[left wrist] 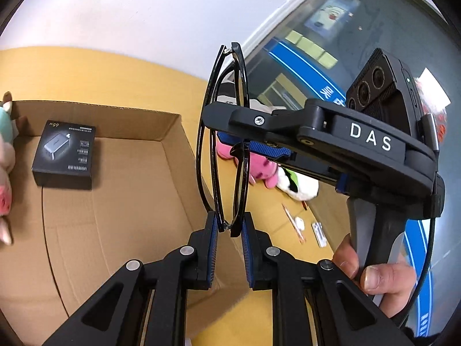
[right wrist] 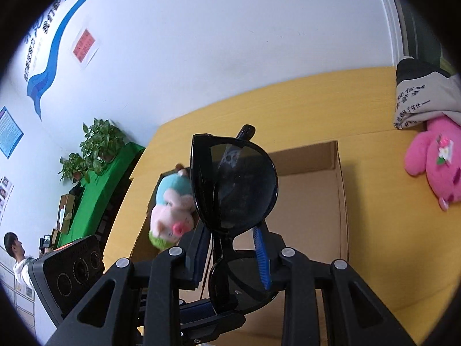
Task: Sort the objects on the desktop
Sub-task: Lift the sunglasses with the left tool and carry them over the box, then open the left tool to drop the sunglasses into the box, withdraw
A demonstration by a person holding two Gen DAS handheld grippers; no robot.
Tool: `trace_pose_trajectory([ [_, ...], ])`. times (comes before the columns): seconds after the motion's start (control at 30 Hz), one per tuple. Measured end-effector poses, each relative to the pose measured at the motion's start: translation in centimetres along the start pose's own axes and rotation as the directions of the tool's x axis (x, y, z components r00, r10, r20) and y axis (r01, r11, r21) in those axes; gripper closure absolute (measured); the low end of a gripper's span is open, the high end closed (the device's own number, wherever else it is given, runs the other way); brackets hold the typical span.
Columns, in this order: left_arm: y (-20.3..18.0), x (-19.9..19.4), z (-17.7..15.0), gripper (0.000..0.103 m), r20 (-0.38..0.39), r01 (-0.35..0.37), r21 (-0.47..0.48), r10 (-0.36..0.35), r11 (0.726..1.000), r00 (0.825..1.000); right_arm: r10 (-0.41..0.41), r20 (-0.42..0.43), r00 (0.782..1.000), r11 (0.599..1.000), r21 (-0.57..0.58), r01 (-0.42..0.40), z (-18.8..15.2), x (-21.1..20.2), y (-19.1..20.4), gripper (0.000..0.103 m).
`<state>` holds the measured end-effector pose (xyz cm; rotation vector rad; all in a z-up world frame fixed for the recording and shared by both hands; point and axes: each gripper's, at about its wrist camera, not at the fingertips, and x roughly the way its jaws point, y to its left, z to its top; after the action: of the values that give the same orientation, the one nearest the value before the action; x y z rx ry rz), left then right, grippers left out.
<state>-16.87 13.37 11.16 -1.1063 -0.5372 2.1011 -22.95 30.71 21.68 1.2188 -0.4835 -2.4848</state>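
A pair of black sunglasses (left wrist: 236, 225) (right wrist: 239, 184) hangs in the air, folded, above an open cardboard box (left wrist: 115, 201) (right wrist: 311, 201). My left gripper (left wrist: 229, 225) is shut on one end of the frame; in the right wrist view it (right wrist: 213, 320) shows low, under the glasses. From the right, my right gripper (left wrist: 227, 132) (right wrist: 230, 245) is shut on the middle of the frame, near the bridge. A black charger box (left wrist: 64, 155) lies in the box. A plush pig with a teal hat (right wrist: 173, 204) leans at the box's left wall.
On the yellow table beside the box lie a pink plush (left wrist: 259, 164) (right wrist: 435, 161), a white-and-black plush (left wrist: 299, 187), pens (left wrist: 294, 225) and a folded printed cloth (right wrist: 420, 98). A hand (left wrist: 380, 279) holds the right gripper's handle. A person (right wrist: 14, 248) stands far off left.
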Motion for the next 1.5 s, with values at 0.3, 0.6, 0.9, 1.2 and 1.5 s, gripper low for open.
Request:
trace_pose_trajectory([
  [0.3,4.9,4.1,3.9,0.088,-0.046,-0.003,-0.118,-0.003,0.993,0.999,-0.018,-0.073,0.997,1.0,0.019,0.019,4.0,6.5,-2.4,0.074],
  [0.6,9.2,9.2,4.3,0.088,-0.149,-0.067,-0.205,0.036,0.976,0.988,-0.053,-0.19,0.98,0.995,0.075,0.068,3.9,13.6,-6.5,0.074],
  [0.9,12.7,12.9,2.6,0.088,-0.257,-0.115,-0.301,0.035,0.947,0.966,-0.092,-0.299,0.95,0.986,0.103,0.128,1.9,18.9,-9.4,0.073],
  [1.2,12.7,13.4,1.7,0.061,-0.282,-0.199,-0.253,0.125,0.947,0.951,-0.137,-0.336,0.932,0.983,0.07,0.17,0.8,20.9,-9.7,0.07],
  [1.5,10.3,4.9,1.0,0.018,-0.065,-0.261,-0.207,0.253,0.943,0.965,-0.176,-0.204,0.963,0.984,0.006,0.181,0.2,13.2,-6.5,0.023],
])
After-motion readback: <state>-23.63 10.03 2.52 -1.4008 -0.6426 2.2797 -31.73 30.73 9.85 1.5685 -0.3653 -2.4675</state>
